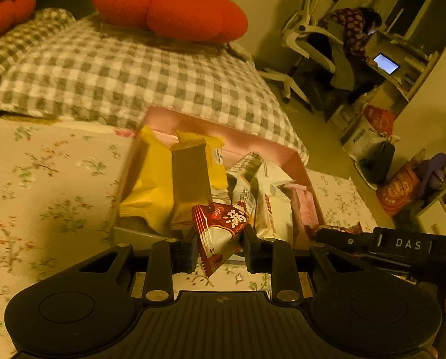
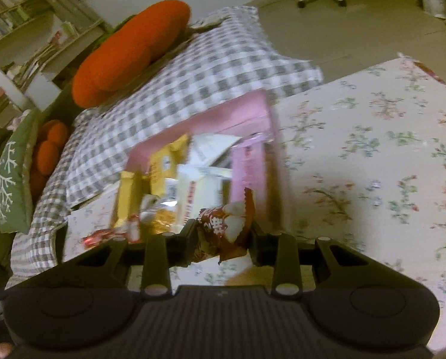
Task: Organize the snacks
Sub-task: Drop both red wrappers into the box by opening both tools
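Observation:
My left gripper (image 1: 220, 240) is shut on a red and white snack packet (image 1: 221, 233), held just short of the near edge of a pink box (image 1: 231, 139). The box holds yellow packets (image 1: 154, 185), white packets (image 1: 270, 206) and a pink one (image 1: 305, 209). In the right wrist view my right gripper (image 2: 223, 233) is shut on another red and white snack packet (image 2: 225, 227), near the front right corner of the same pink box (image 2: 223, 113). The right gripper's tool (image 1: 402, 245) shows at the right of the left wrist view, holding its red packet (image 1: 336, 229).
The box rests on a floral cloth (image 1: 43, 194) in front of a grey checked bedcover (image 1: 133, 74) with orange cushions (image 1: 169, 9). A person sits at a desk (image 1: 354, 36) in the far corner. Bags (image 1: 399, 191) lie on the floor to the right.

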A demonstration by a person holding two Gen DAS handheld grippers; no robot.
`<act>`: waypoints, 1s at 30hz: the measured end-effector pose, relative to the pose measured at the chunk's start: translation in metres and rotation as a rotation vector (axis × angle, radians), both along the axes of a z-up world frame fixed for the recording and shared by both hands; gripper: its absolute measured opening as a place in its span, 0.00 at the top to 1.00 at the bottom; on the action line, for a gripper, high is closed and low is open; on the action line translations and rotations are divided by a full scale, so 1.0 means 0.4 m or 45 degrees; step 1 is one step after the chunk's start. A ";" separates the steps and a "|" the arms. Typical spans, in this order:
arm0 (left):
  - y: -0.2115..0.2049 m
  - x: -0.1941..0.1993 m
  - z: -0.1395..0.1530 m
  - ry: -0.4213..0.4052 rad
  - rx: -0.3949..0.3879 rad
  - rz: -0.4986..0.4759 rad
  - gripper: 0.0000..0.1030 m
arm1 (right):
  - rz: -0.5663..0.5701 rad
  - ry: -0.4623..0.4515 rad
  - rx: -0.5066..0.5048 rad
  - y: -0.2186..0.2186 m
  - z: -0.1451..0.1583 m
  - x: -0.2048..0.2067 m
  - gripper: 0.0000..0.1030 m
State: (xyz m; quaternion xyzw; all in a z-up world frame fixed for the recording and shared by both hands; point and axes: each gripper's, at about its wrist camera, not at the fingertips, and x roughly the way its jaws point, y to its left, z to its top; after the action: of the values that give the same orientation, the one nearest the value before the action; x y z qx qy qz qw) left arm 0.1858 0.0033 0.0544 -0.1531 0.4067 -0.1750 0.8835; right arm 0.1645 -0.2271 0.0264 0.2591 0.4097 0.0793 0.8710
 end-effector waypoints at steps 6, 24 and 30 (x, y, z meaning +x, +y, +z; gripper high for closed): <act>-0.015 0.045 -0.034 0.007 0.002 -0.026 0.74 | 0.028 0.021 0.035 0.033 -0.029 0.046 0.70; -0.034 0.134 -0.037 -0.123 -0.093 0.013 0.70 | 0.000 -0.106 -0.063 0.067 -0.031 0.133 0.69; -0.051 0.110 0.004 -0.192 -0.060 0.017 0.43 | -0.058 -0.171 -0.088 0.048 0.007 0.114 0.53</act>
State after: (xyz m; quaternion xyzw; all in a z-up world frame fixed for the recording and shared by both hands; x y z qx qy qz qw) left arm 0.2299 -0.0170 0.0558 -0.1628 0.3337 -0.1896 0.9089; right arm 0.2099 -0.2077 0.0291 0.2322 0.3470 0.0625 0.9065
